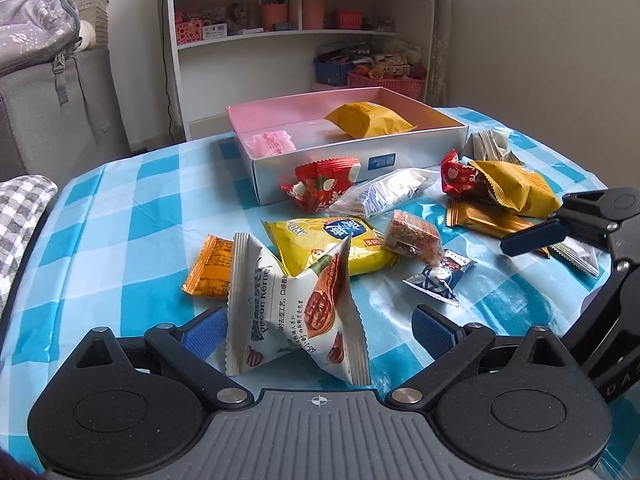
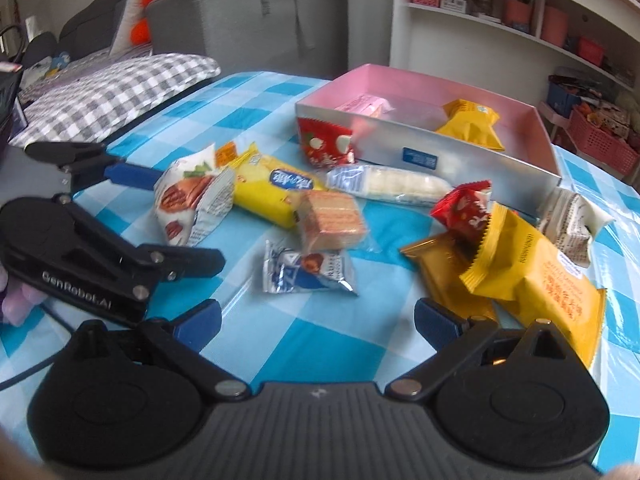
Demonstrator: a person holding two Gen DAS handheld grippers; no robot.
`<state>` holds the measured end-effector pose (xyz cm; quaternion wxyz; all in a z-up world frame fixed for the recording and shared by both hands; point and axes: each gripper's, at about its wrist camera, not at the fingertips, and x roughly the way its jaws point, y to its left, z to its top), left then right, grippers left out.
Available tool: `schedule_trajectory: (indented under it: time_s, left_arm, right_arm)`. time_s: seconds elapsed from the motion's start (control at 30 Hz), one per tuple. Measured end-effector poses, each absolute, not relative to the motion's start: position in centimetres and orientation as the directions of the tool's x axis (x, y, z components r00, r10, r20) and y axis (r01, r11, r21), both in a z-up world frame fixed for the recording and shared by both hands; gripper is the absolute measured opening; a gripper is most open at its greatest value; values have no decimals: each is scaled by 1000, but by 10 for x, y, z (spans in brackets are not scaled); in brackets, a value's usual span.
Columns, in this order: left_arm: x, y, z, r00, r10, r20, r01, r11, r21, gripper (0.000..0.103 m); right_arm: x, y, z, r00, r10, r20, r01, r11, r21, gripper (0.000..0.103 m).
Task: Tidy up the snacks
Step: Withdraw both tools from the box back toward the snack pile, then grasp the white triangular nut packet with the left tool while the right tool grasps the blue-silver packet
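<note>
My left gripper [image 1: 320,328] is open, its blue pads on either side of a white pecan-kernel packet [image 1: 296,316] standing on the checked tablecloth; the packet also shows in the right wrist view [image 2: 192,200]. My right gripper [image 2: 316,320] is open and empty above bare cloth, just short of a small blue-and-white candy packet [image 2: 304,272]. A silver box with a pink inside [image 1: 320,168] [image 2: 472,160] holds a yellow packet [image 1: 368,120] and a pink packet [image 1: 272,142]. Several snack packets lie scattered in front of it.
A yellow biscuit packet [image 1: 332,248], wafer [image 2: 332,220], red packets [image 1: 320,188] and gold packets [image 2: 532,272] lie around. White shelves [image 1: 300,32] stand behind the table. A checked cushion [image 2: 116,92] and grey sofa lie at the left.
</note>
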<state>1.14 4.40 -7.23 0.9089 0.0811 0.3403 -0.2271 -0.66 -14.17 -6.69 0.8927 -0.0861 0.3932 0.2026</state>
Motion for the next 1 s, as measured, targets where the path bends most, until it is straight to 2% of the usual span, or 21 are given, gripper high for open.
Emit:
schedule_trajectory:
  time_s: [0.4,0.6,0.7,0.77,0.87,1.0]
  left_arm:
    - [27,58,-73,623,-419,-660,483,870,-97,98]
    - [33,55,-70,587,-438,-681,493,861,-129,94]
    - [35,56,-70,578,-435,-691,488,862,-135,86]
    - [37,58,-70,572,-430,-698,479,866,-141,78]
    - [38,59,-69,567,-429,-703,474,868,-148,72]
    - [38,59,-66,567,-428,-704,475,868,-145,67]
  right_arm:
    - [-1,-128,-81,650,282,-706,-457,887,-67,103]
    - [6,-124,-78,624,267,-734,-455,888,-64,103]
    - [8,-122,-78,617,264,-741,-457,887,-64,103]
    - [9,-122,-78,614,266,-743,-457,887,-60,103]
    - [10,-123,-77,617,265,-741,-452,890,-58,101]
    - [11,-124,-74,625,266,-734,-445,894,-55,88]
